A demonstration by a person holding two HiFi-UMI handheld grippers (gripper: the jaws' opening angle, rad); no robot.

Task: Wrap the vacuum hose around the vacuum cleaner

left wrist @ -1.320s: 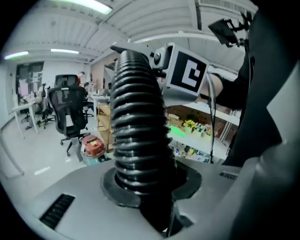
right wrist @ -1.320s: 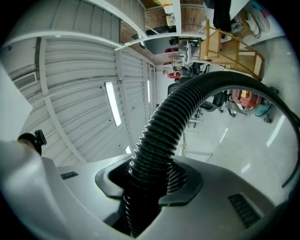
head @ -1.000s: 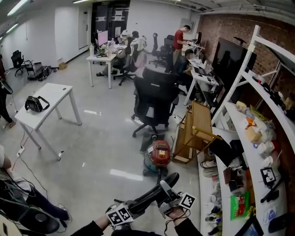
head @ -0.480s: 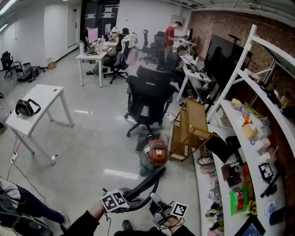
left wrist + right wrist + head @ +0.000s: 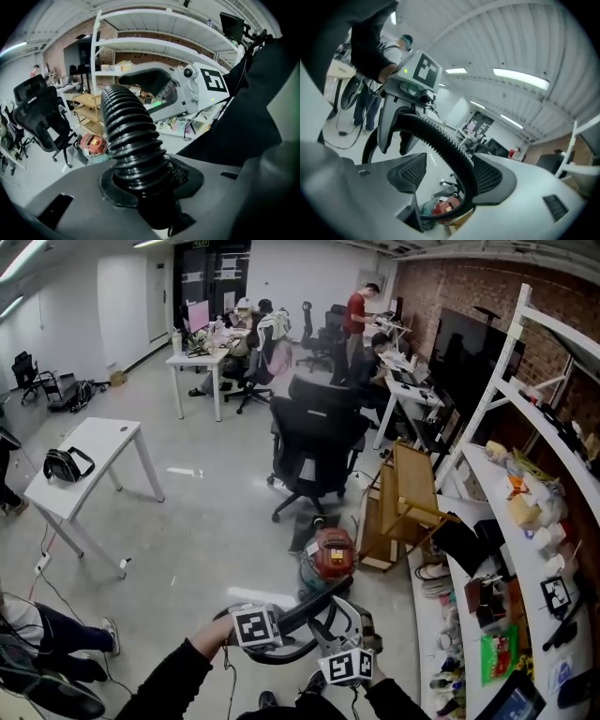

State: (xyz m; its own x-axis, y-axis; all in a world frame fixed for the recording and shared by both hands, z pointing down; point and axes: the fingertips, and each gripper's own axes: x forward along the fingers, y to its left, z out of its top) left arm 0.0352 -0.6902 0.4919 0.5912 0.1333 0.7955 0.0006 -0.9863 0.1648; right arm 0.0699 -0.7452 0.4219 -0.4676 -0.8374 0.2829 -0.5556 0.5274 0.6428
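Note:
The red vacuum cleaner [image 5: 330, 554] stands on the floor ahead of me, beside a wooden shelf unit. Its black ribbed hose [image 5: 314, 604] runs back from it to both grippers and curls in a loop [image 5: 272, 655] below them. My left gripper [image 5: 286, 615] is clamped on the hose [image 5: 129, 126], which fills the gap between its pads, though the jaws have just been opening a little. My right gripper [image 5: 336, 622] has just been opening too. The hose [image 5: 457, 154] crosses its jaws against one pad, with a gap at the other.
A black office chair [image 5: 317, 451] stands just behind the vacuum, and the wooden unit [image 5: 403, 498] is to its right. White shelving [image 5: 525, 549] with small items runs along the right wall. A white table [image 5: 84, 465] is at the left. People sit at desks farther back.
The left gripper has risen and shifted right, bringing the hose with it. The right gripper has drawn closer and lower, beside the left. The hose now curls in a loop below them.

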